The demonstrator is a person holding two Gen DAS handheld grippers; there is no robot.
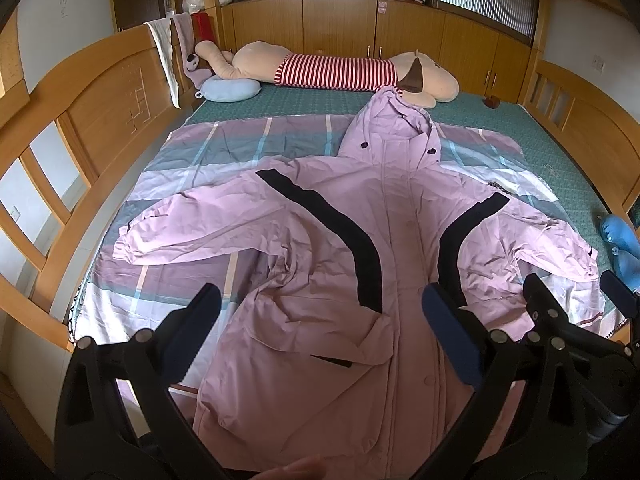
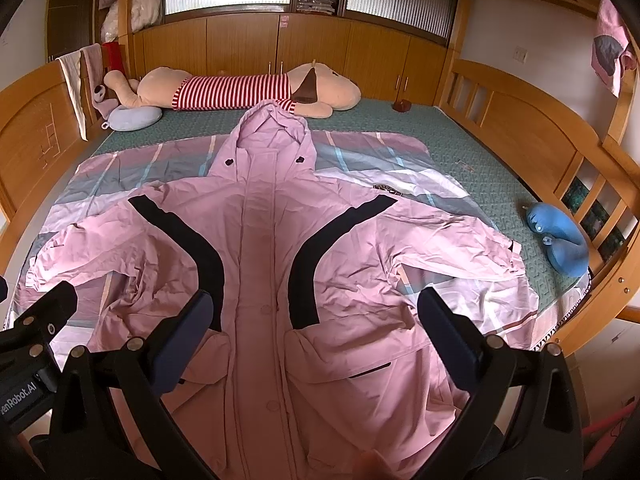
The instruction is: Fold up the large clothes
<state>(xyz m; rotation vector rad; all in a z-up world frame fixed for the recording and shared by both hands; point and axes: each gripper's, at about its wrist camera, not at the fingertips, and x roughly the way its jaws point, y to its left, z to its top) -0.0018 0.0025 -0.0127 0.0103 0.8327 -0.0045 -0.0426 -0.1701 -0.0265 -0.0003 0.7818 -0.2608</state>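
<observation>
While both grippers, left (image 1: pixel 320 320) and right (image 2: pixel 314 316), hover with jaws apart and empty, the coat (image 2: pixel 260 240) lies flat. Pinch one sleeve (image 2: pixel 452 248) cuff only, and fold it across the front.

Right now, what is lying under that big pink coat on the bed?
Under the pink coat lies a plaid sheet, showing around the sleeves and hood, spread over a green mattress cover. Whatever sits directly beneath the coat's body is covered.

Striped plush dog (image 2: pixel 240 90), perhaps, beside grey cushion (image 2: pixel 134 117).
</observation>
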